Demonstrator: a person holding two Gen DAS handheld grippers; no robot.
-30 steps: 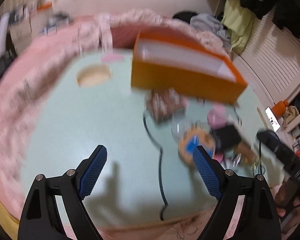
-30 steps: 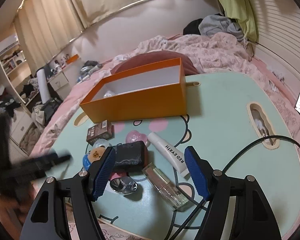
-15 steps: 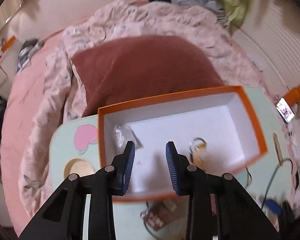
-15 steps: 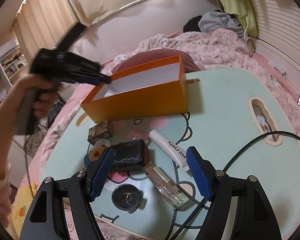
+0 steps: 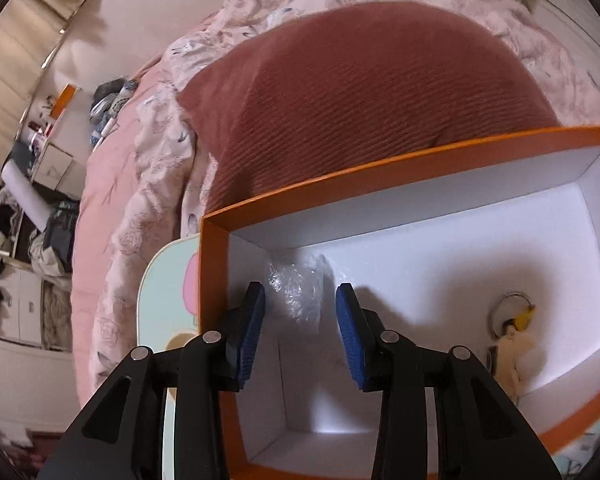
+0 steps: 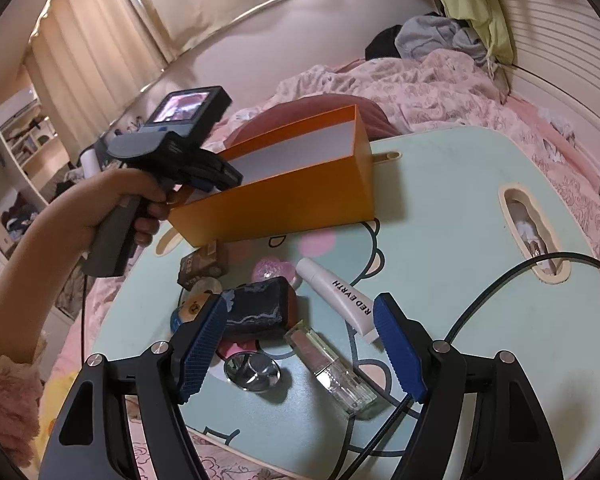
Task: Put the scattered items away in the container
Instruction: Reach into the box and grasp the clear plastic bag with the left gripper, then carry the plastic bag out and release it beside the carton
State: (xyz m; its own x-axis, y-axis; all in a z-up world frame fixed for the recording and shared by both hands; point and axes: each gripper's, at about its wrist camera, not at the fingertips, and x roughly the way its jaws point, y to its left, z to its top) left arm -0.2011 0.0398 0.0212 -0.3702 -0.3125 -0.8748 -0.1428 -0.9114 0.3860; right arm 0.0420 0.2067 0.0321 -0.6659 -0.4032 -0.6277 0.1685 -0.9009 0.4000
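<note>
Hovering at the left of the frame over the orange box (image 6: pixel 284 196) on the tabletop (image 6: pixel 460 216), the left claw (image 5: pixel 300 316) is opening with nothing gripped, while the right claw (image 6: pixel 296 344) stands apart lower centre above the scattered white tube (image 6: pixel 340 296) and glass bottle (image 6: pixel 332 368).

Orange box (image 5: pixel 380 168) far corner beyond the frame edge; small keychain figure (image 5: pixel 512 340) blurred.

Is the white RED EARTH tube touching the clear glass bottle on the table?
Apart. The right wrist view shows bare table between the white tube and the clear glass bottle, which lie side by side.
</note>
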